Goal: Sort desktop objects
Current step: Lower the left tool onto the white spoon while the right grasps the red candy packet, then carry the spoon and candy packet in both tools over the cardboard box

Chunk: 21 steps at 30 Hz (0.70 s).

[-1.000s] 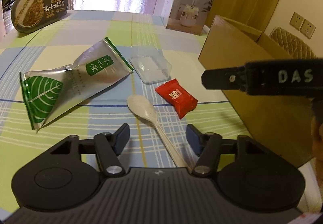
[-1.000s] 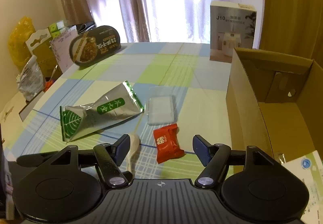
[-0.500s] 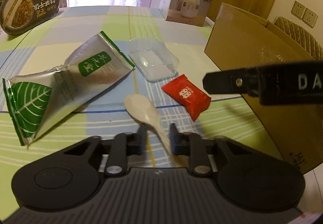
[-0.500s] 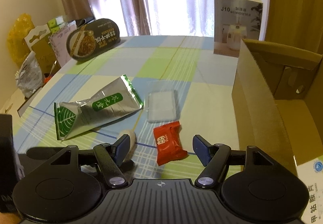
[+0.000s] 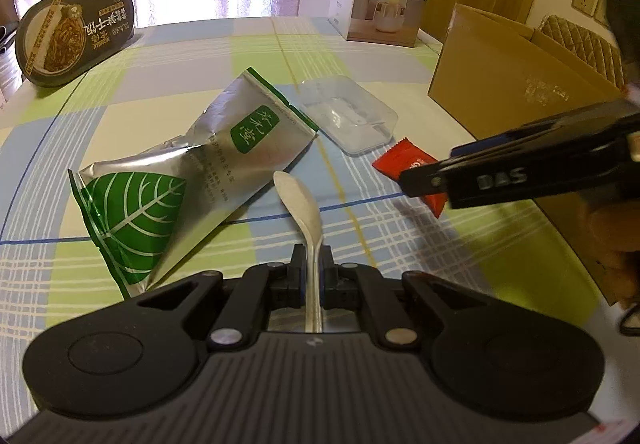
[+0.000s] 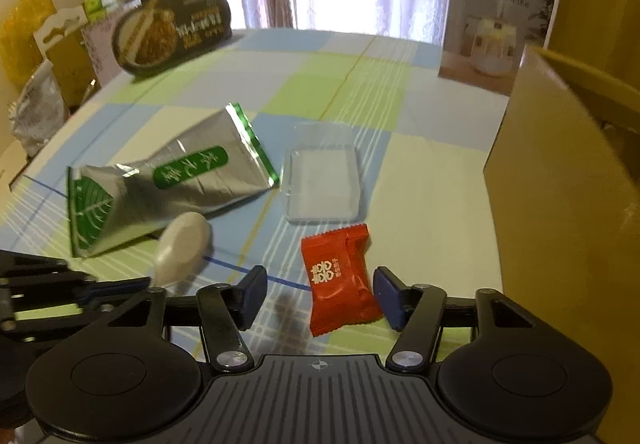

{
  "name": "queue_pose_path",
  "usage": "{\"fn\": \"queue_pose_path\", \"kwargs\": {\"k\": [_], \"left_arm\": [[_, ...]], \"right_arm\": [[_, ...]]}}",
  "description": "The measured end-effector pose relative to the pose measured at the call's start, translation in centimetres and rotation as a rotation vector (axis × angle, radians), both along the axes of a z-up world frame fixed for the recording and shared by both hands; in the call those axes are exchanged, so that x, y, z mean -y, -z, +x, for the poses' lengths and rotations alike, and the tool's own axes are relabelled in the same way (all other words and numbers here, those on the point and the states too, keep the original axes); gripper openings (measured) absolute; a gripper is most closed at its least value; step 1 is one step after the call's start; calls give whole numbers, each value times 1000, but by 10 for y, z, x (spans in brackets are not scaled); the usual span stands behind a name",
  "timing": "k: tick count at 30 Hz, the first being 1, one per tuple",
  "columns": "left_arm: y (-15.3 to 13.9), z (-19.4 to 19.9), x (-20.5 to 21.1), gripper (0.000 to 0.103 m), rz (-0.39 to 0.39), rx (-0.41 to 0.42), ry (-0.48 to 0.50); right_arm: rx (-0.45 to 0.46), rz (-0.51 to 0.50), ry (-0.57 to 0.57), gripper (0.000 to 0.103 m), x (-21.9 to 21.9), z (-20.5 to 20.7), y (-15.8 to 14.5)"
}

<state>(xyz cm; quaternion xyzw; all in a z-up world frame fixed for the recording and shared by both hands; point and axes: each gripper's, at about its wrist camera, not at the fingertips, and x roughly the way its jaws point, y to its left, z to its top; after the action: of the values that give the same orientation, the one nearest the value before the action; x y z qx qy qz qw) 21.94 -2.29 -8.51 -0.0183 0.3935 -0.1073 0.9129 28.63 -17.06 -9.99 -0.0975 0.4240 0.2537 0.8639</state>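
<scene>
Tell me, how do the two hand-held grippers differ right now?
The left hand-held gripper is shut on the white spoon's handle, while the right hand-held gripper is open and holds nothing. The left one has its item; the right one only straddles the red candy packet on the table. Both are black with blue pads.

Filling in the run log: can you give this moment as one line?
left gripper: shut on spoon handle | right gripper: open, straddling red candy packet | cardboard box: right
</scene>
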Motion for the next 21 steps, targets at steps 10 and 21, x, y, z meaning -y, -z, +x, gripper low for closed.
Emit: {"fn": "queue_pose_path", "kwargs": {"k": [10,21], "left_arm": [[6,1,-2,4,-1,-1,-21],[3,-12,-1,4,5,-18,7]], "right_arm": [[1,-25,10,32,1,4,12],[-38,45,28,27,19,-43,4]]}}
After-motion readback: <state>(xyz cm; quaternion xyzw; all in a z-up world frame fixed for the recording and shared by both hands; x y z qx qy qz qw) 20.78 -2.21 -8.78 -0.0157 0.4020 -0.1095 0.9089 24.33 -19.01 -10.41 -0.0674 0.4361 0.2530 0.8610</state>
